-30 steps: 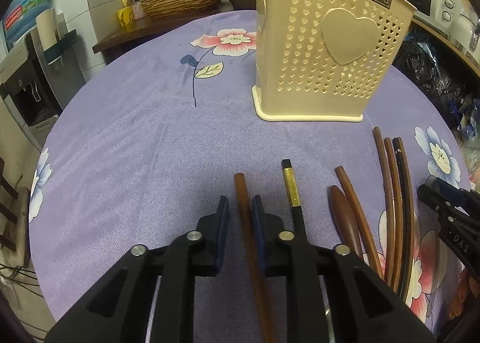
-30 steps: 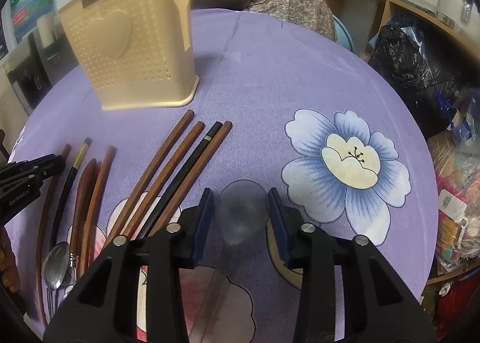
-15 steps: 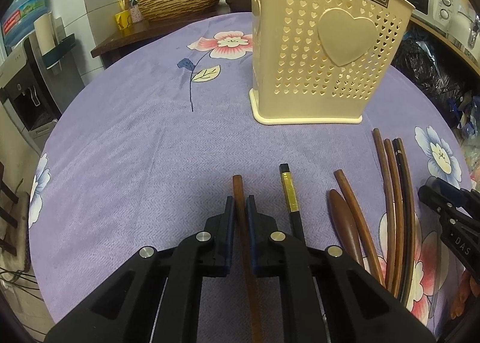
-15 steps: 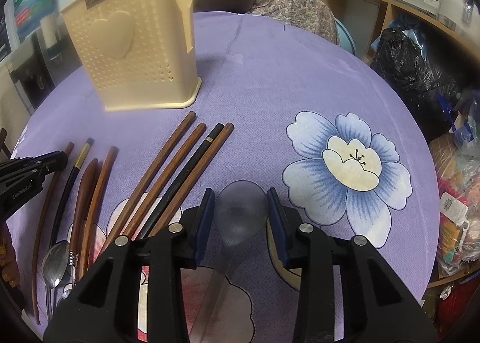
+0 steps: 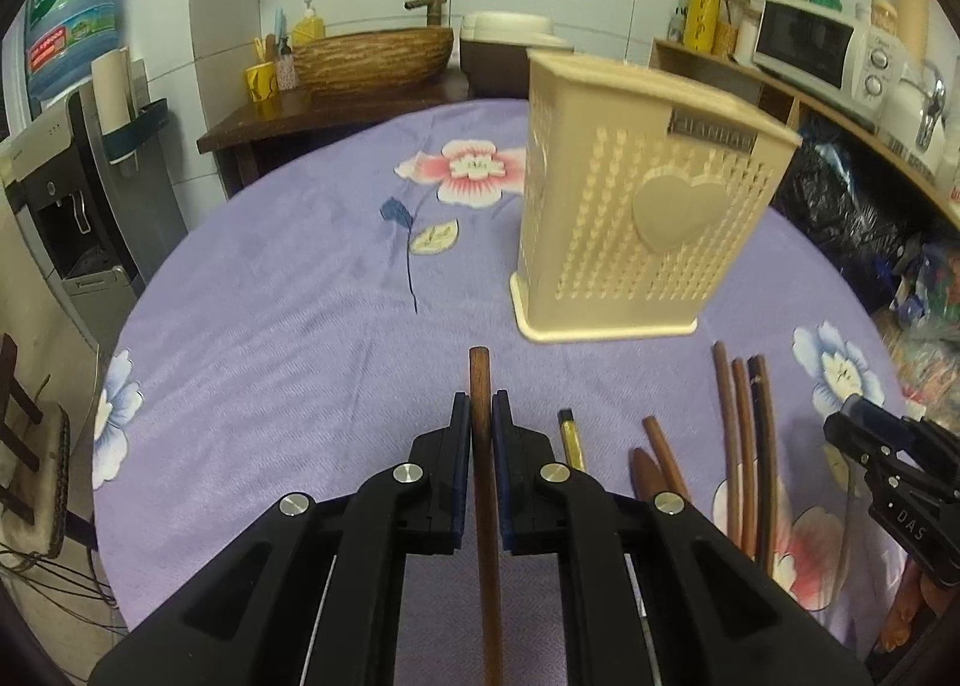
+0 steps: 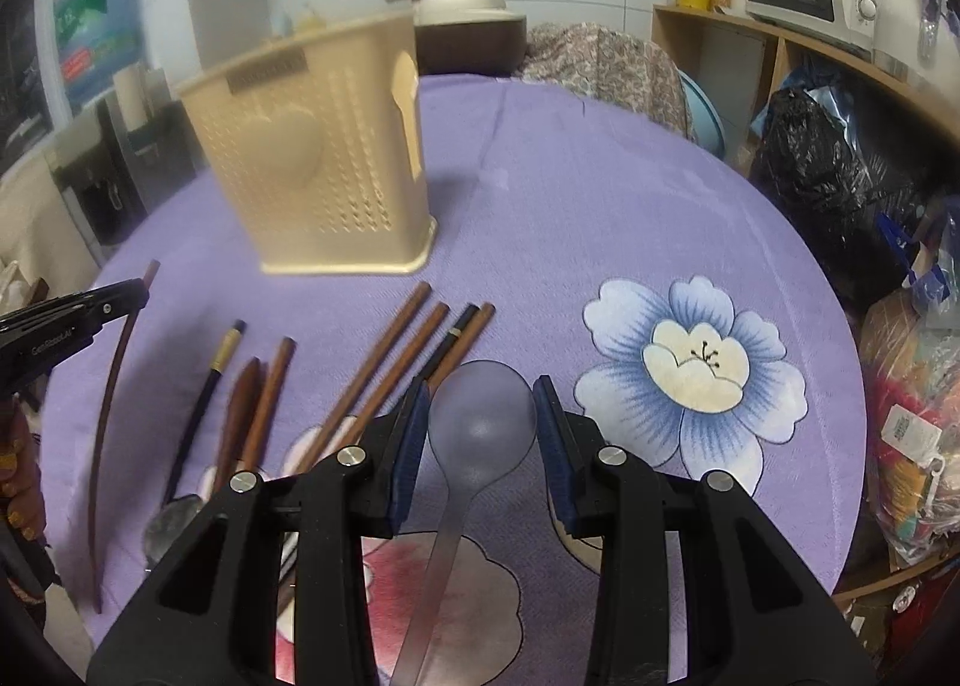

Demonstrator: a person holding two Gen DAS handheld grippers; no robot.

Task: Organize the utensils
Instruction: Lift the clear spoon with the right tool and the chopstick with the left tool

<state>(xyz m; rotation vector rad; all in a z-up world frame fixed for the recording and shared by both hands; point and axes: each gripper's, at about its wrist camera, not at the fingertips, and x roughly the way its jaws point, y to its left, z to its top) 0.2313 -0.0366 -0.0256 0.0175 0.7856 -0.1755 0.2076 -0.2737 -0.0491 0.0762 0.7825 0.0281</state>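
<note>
Clamped in my left gripper (image 5: 480,428) is a brown chopstick (image 5: 483,482), pinched between the pads with its long axis running straight out along the fingers, so its blunt end sticks forward past the tips and the rest trails back under the tool. My right gripper (image 6: 483,428) is closed on the bowl of a frosted plastic spoon (image 6: 480,422), whose handle also runs back along the fingers toward me.

What matters next is where the holder (image 5: 642,206) lies from each load. It stands upright on the purple tablecloth (image 5: 288,326) toward the far side of the table, ahead and to the right of my left gripper, ahead and to the left of my right one. So it sits between the two lines of aim, and neither hand looks clearly nearer.

Its mouth faces up, while both utensils point forward and downward. I judge each will have to be carried above the rim and tipped until its long axis is near vertical before it can drop in.

The remaining chopsticks (image 6: 384,368) lie side by side on the cloth near the table's front edge, between my two grippers, their ends pointing toward the holder's foot, with a metal spoon (image 6: 171,518) beside them.
</note>
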